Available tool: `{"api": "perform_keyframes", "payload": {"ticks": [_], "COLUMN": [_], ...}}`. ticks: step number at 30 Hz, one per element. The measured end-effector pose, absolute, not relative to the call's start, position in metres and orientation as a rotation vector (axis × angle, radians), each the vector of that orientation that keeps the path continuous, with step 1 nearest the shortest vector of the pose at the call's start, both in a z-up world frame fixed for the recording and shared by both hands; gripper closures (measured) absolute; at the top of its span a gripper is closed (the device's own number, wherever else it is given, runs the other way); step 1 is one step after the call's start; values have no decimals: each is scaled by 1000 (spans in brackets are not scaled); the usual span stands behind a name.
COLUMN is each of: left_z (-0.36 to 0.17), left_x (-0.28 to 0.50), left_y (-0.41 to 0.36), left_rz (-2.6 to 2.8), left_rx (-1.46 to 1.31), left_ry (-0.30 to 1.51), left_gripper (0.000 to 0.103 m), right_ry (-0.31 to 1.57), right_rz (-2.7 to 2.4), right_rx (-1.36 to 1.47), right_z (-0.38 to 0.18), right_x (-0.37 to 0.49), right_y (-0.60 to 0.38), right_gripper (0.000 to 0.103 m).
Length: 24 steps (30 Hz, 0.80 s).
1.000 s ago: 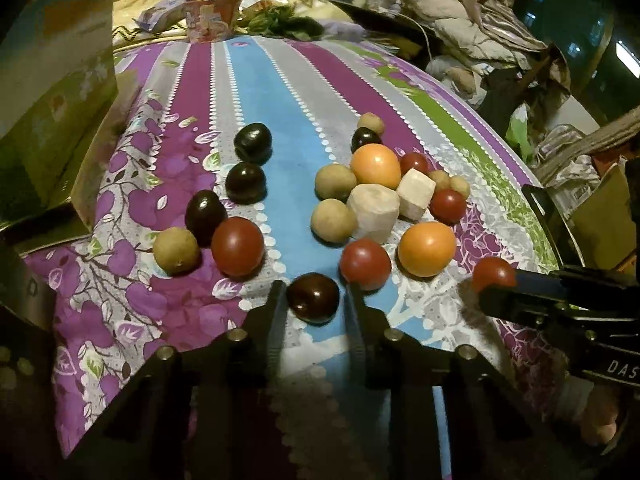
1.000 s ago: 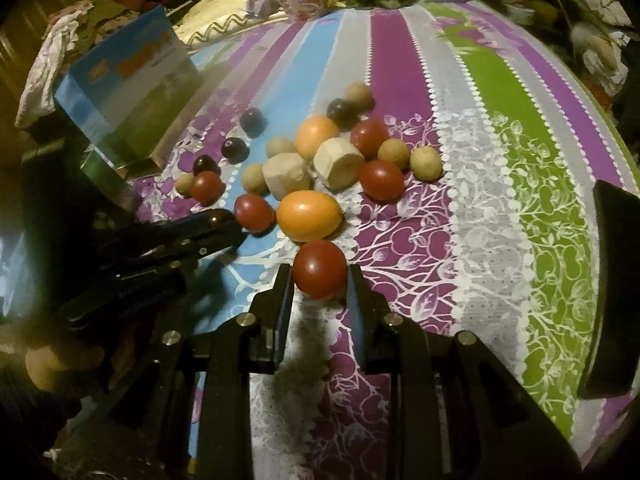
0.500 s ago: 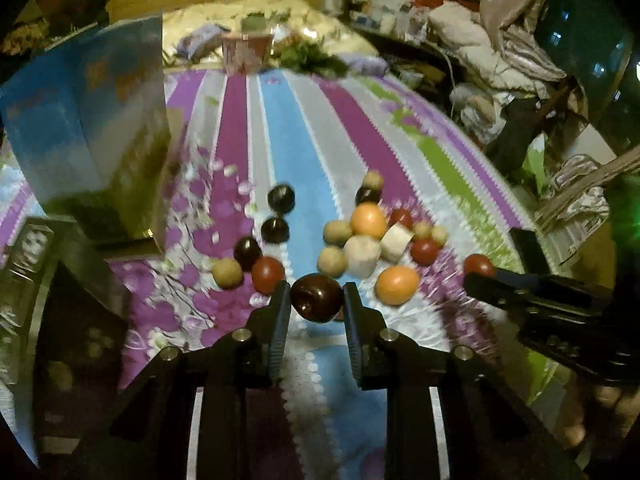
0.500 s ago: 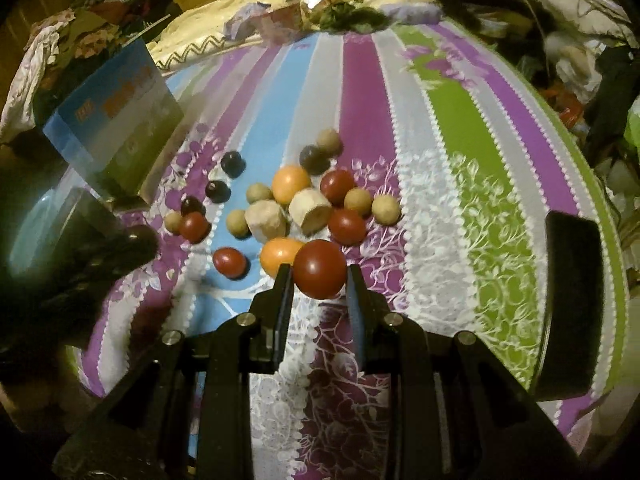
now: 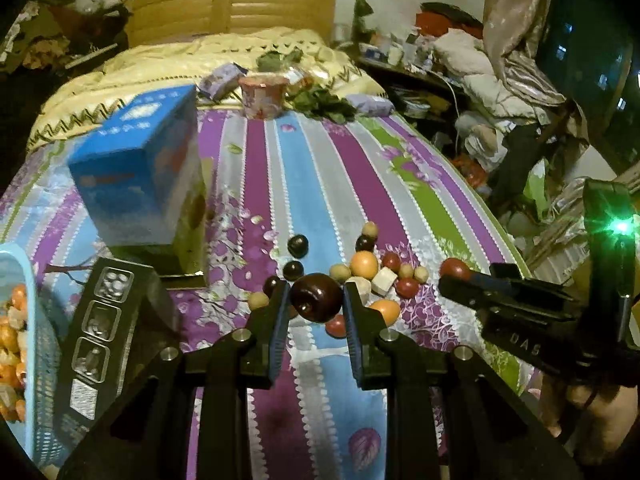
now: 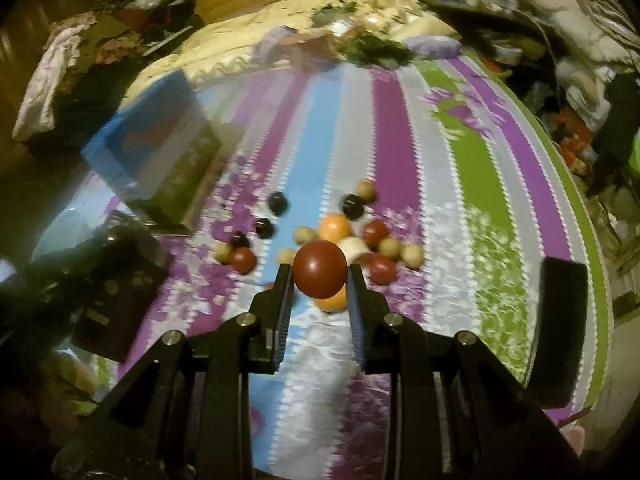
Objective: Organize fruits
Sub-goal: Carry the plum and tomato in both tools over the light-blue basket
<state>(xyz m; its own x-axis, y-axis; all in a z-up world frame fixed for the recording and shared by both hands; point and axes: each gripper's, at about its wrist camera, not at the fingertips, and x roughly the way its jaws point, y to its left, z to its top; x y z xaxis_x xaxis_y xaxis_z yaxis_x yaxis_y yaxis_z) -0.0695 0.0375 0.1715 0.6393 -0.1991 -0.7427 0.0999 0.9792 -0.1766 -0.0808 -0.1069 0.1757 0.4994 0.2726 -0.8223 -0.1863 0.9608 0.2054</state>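
- Left wrist view: left gripper (image 5: pixel 316 300) jaws clenched on a dark plum (image 5: pixel 317 297), taken across its widest part and held above the bed (image 5: pixel 312 184).
- Right wrist view: right gripper (image 6: pixel 319 276) jaws clenched on a red fruit (image 6: pixel 320 268) the same way; view partly blurred.
- Loose fruit cluster (image 5: pixel 372 276) lies on the bedspread at about 12 to 1 o'clock of the plum; blue basket (image 5: pixel 30 344) with orange pieces at 9 o'clock, frame edge.
- Blue box (image 5: pixel 140 176) at 10 o'clock.
- Judged: both fruits light, round, smooth, so likely to roll or slip; skins possibly bruisable. A grip at the equator suits, with moderate squeeze.
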Motion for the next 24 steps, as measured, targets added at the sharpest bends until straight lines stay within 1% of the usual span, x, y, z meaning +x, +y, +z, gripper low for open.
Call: {"api": "perform_keyframes", "payload": {"ticks": [5, 12, 24], "left_z": [191, 217, 248], "left_x": [-79, -96, -136], "left_y": [56, 111, 200], "left_rz": [-129, -28, 127], "left_rx": [-128, -175, -255], "left_ry": [833, 779, 707], "left_gripper": [77, 77, 77], "right_ry": [967, 913, 840], "right_rz": [332, 414, 566], "right_rx": [71, 21, -49], "right_z": [203, 239, 276], "right_x": [-80, -81, -85], "right_y": [-81, -35, 58], "right_gripper": [76, 76, 76]}}
